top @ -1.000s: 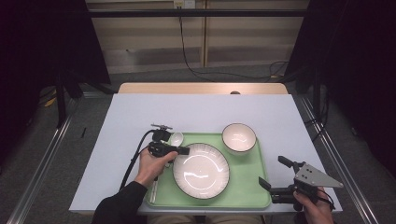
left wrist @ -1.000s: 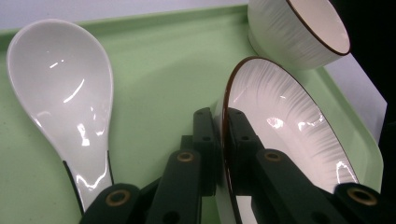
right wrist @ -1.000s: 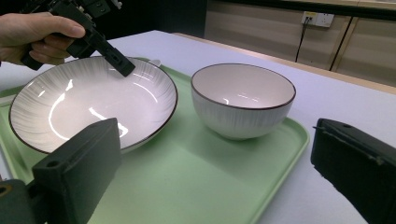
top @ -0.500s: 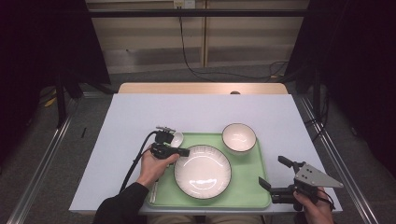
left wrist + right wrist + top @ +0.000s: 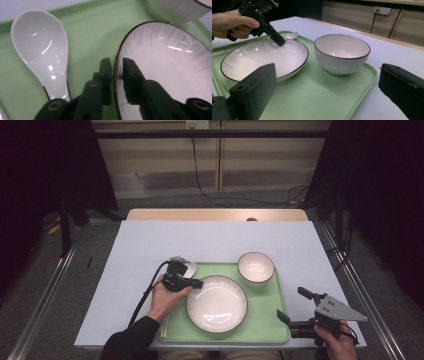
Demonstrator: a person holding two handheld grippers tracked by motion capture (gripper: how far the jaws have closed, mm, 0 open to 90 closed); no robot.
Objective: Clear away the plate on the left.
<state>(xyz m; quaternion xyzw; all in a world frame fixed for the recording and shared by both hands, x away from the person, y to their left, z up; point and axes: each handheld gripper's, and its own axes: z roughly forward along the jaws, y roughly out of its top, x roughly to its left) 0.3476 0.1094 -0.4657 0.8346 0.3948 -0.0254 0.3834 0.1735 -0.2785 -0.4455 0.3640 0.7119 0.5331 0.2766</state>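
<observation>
The left gripper (image 5: 115, 65) straddles the 9 o'clock rim of the wide white ribbed plate (image 5: 216, 303) on the green plastic tray (image 5: 270, 332); its fingers have just been opening and no longer clamp it. Withdrawing carelessly could drag the plate against the white ceramic spoon (image 5: 41, 50). The right gripper (image 5: 299, 312) waits, fingers apart.

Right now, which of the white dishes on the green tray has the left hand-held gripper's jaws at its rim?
The wide, shallow plate, at its left rim, where the left hand-held gripper straddles the dark edge. The deeper bowl stands apart behind it; the spoon lies beside the jaws.
</observation>
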